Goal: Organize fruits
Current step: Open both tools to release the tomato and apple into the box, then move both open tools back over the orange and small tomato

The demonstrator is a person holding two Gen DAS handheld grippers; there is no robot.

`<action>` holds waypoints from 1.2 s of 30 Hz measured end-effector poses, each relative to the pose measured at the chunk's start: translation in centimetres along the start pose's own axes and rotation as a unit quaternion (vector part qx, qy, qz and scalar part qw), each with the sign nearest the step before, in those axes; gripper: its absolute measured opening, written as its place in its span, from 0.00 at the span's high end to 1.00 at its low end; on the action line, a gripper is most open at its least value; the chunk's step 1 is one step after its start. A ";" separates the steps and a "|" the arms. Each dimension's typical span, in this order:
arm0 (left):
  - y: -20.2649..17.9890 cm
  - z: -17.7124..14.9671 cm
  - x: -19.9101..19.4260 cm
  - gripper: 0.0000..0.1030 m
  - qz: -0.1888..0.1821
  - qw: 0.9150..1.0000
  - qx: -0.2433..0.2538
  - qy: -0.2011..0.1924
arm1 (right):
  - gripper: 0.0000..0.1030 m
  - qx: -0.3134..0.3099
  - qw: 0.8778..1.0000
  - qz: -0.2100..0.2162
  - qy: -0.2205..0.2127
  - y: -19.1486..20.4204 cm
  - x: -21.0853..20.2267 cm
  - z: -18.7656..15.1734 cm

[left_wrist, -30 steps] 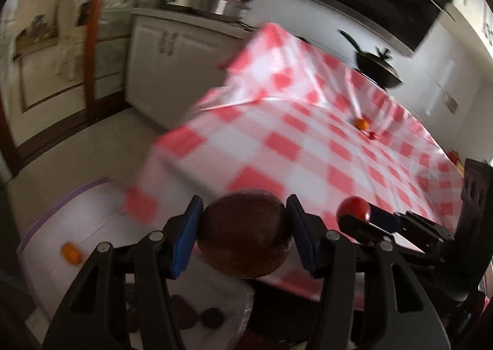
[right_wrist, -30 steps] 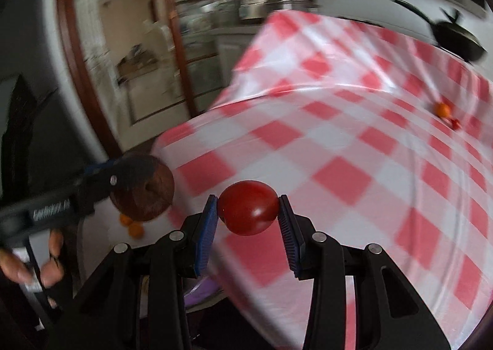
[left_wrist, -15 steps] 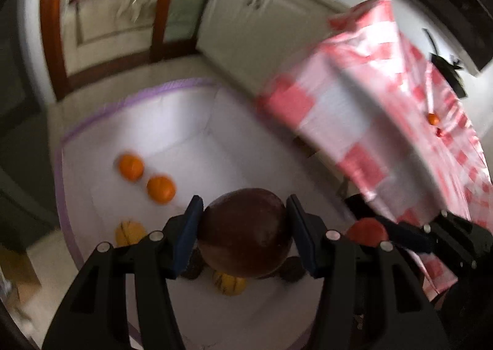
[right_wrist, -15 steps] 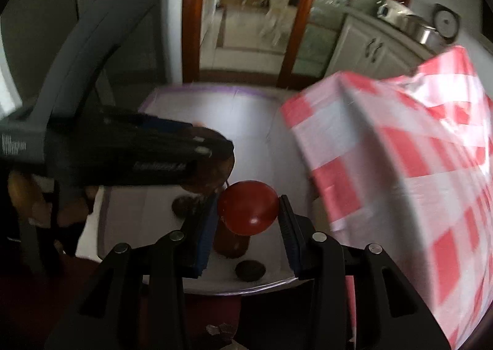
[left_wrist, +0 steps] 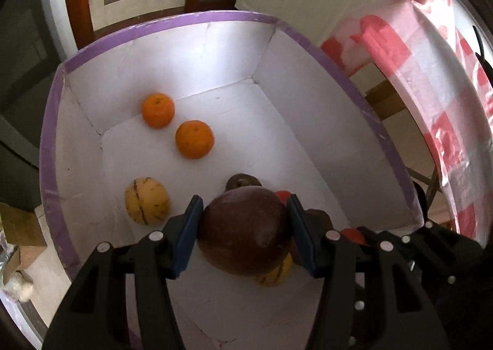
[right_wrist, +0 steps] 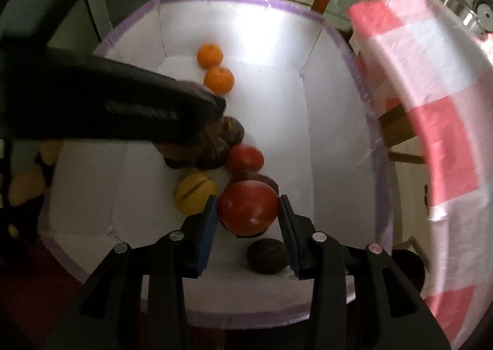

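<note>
- Left gripper (left_wrist: 245, 234): pinching one dark maroon fruit (left_wrist: 243, 231) between blue pads, held over the white box (left_wrist: 172, 22).
- Right gripper (right_wrist: 248, 220): pinching one red tomato (right_wrist: 248, 207), also above the box.
- On the box floor: two oranges (left_wrist: 157, 109) side by side near the far wall, two yellow striped melons (left_wrist: 147, 200), one loose red tomato (right_wrist: 245, 159), several dark fruits; count unclear.
- Red-checked cloth (left_wrist: 431, 72) hangs just beside the box.

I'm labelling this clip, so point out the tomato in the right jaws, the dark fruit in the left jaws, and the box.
tomato (right_wrist: 248, 208), right wrist view, front skin.
dark fruit (left_wrist: 245, 231), left wrist view, top.
box (left_wrist: 172, 22), left wrist view, far purple rim.
</note>
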State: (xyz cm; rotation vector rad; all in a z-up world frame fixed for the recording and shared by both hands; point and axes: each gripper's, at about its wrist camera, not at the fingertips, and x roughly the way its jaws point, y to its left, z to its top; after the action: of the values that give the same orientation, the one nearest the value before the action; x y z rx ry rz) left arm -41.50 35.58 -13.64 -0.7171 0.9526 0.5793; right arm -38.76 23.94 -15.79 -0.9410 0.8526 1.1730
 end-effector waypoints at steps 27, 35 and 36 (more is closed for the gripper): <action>-3.7 3.3 -10.3 0.02 0.037 0.974 0.049 -0.216 | 0.20 0.058 0.976 -0.049 -0.205 -3.8 -13.3 0.0; -12.7 7.5 -16.6 0.02 0.048 0.937 0.122 -0.325 | 0.16 0.236 0.897 -0.111 -0.357 -13.3 -23.9 -4.8; -14.3 7.4 -16.7 0.02 0.048 0.933 0.140 -0.329 | 0.16 0.255 0.888 -0.124 -0.362 -14.4 -24.4 -5.5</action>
State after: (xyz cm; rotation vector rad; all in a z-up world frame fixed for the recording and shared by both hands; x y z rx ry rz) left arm -35.09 30.00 7.94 -0.1864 0.4261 0.6919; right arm -29.54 8.29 6.65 -0.1286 0.3718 0.8986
